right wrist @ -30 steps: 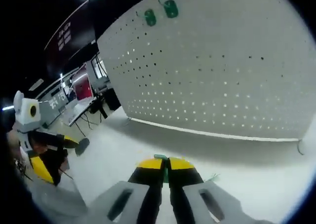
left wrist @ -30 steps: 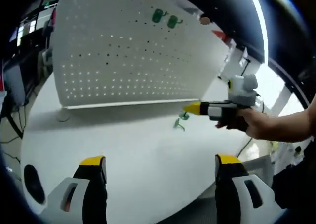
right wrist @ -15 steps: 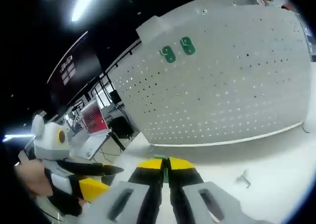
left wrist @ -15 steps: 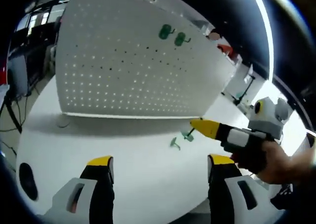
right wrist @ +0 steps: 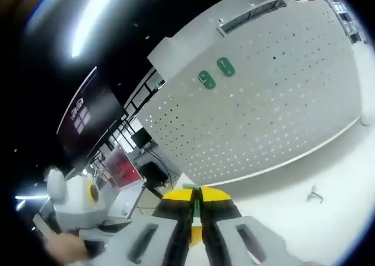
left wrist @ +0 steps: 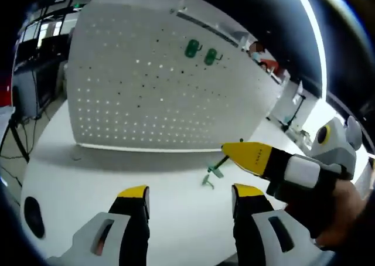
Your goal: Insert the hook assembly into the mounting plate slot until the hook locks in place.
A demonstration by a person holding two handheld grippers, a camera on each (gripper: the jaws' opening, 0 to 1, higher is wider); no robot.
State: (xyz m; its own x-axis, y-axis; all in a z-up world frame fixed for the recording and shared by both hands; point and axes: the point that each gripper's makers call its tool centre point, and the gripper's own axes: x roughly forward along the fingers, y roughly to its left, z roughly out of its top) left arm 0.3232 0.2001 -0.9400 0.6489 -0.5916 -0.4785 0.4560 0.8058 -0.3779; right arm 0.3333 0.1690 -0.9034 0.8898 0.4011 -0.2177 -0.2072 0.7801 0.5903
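Left gripper (left wrist: 190,191) jaws spread wide; right gripper (right wrist: 195,193) jaws pressed together, hand-held.

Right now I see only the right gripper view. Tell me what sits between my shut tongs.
Observer: In the left gripper view, a green hook sticks out past the tip of the right tongs, above the table.
Operator: Report the left tongs.
Observer: The left tongs are open, with nothing between them.
Operator: Place the loose hook against the held one.
Observer: In the left gripper view, a second green hook lies on the table close beside the held one. I cannot tell whether they touch.
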